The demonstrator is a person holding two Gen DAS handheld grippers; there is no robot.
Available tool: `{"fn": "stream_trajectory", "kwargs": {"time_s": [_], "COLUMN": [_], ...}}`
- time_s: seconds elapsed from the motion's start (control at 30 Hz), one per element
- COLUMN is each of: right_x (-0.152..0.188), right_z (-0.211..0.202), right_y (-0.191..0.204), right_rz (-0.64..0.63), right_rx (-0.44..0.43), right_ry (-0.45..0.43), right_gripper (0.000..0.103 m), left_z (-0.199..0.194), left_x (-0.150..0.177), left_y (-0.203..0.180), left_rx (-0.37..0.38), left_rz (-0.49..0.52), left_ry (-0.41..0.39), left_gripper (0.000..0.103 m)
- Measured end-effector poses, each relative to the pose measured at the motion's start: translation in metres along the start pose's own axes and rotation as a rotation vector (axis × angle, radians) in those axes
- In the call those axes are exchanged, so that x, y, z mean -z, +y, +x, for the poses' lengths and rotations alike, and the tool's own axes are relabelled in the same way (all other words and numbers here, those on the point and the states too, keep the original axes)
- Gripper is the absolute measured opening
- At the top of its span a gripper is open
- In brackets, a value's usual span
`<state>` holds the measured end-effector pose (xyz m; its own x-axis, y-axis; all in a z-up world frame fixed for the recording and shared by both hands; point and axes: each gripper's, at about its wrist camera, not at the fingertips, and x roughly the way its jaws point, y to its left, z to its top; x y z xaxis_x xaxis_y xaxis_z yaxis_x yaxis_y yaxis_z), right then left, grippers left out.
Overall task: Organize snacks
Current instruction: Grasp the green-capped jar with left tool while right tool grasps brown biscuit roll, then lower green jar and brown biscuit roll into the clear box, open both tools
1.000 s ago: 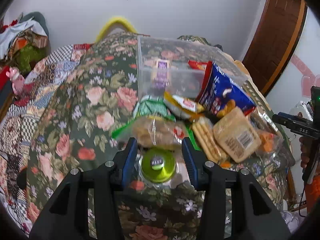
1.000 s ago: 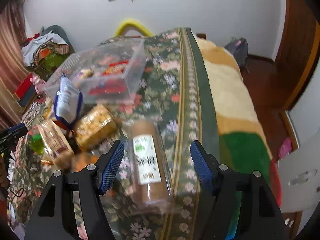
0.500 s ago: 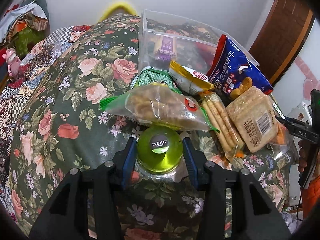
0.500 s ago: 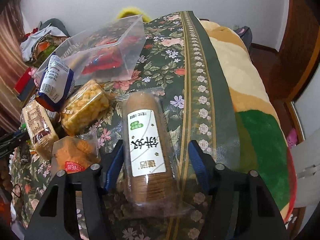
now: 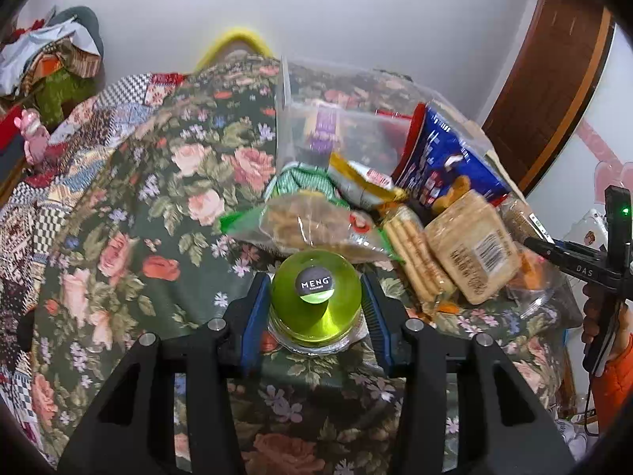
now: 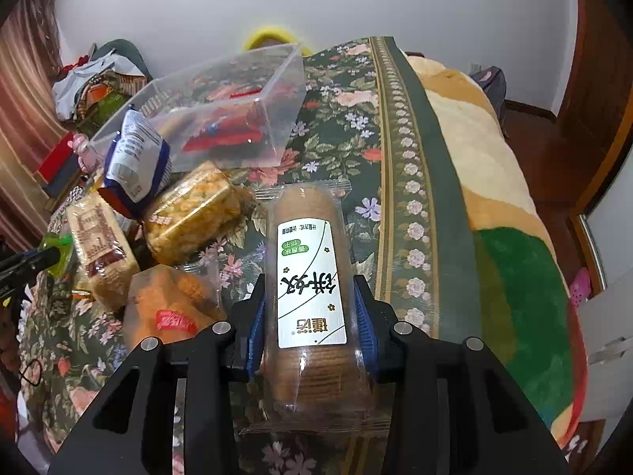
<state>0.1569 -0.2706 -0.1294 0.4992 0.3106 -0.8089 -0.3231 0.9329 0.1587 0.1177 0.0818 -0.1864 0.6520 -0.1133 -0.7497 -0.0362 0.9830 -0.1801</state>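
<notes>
While the clear plastic bin (image 6: pixel 221 114) stands well ahead on the floral bedspread (image 6: pixel 356 126), beyond the snack pile, your right gripper (image 6: pixel 308 316) is clamped on the biscuit sleeve (image 6: pixel 308 277), whose long axis runs straight forward along the fingers, its far end aimed right of the bin. Your left gripper (image 5: pixel 315 304) is clamped on the green jelly cup (image 5: pixel 315 293); from there the bin lies directly ahead, behind the bagged snacks.
</notes>
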Motion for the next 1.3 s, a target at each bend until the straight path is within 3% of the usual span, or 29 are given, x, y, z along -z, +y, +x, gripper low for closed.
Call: {"fn": "stream_trajectory", "kwargs": {"time_s": [0.23,0.67,0.97,1.3], "right_x": [-0.009,-0.056,-0.087,-0.121], "right_z": [-0.019,-0.039,-0.028,0.003], "right_y": [0.001,0.021,0.042,0.063], "right_rz": [0.005,-0.038,-0.072,-0.119], "right_rx": [-0.001,-0.028,-0.067,-0.104], "right_ry": [-0.056,-0.195,-0.249,-0.231], "right_gripper": [0.036,0.036,0.036,0.036], "left_z": [-0.030,-0.043,-0.020,0.026], "left_x": [-0.016,-0.069,-0.106,-0.145], "left_y": [-0.004,-0.021,-0.029,-0.039], "left_rx": [0.000,0.027,0.045,0.051], "left_rz": [0.013,0.062,0.076,0.103], "left_ry": [-0.072,-0.198,-0.208,-0.184], "left_gripper": [0.046,0.046,0.046,0.046]}}
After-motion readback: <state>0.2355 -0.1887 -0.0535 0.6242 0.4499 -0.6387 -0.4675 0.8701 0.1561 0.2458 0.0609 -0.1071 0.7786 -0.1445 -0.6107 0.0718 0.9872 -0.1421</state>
